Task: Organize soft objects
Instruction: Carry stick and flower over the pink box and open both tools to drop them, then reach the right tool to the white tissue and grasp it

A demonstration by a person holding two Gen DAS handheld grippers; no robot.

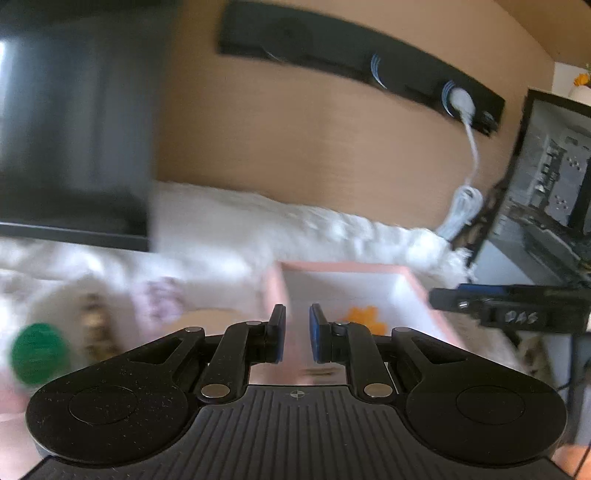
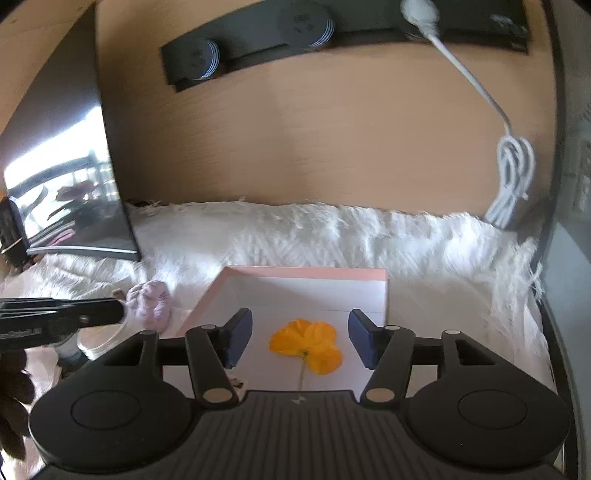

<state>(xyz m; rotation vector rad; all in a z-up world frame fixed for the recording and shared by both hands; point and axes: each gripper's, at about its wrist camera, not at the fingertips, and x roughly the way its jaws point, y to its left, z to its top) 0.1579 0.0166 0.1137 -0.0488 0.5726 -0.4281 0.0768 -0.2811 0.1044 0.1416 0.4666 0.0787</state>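
Observation:
A pink-rimmed box (image 2: 306,274) with a white floor sits on a white furry mat (image 2: 332,236). An orange fabric flower (image 2: 306,345) lies inside it. My right gripper (image 2: 300,341) is open and empty, its fingers on either side of the flower, just above it. My left gripper (image 1: 297,332) has its jaws nearly together with nothing between them, over the box's left wall (image 1: 275,288); the view is blurred. The flower also shows in the left wrist view (image 1: 364,317). A pale purple soft object (image 2: 151,304) lies left of the box, and a green soft ball (image 1: 37,352) lies at far left.
A dark monitor (image 2: 74,177) stands at the left and a computer case (image 1: 546,177) at the right. A black power strip (image 2: 332,33) with a white plug and coiled cable (image 2: 513,173) hangs on the wooden back wall. A striped brown object (image 1: 96,325) lies near the green ball.

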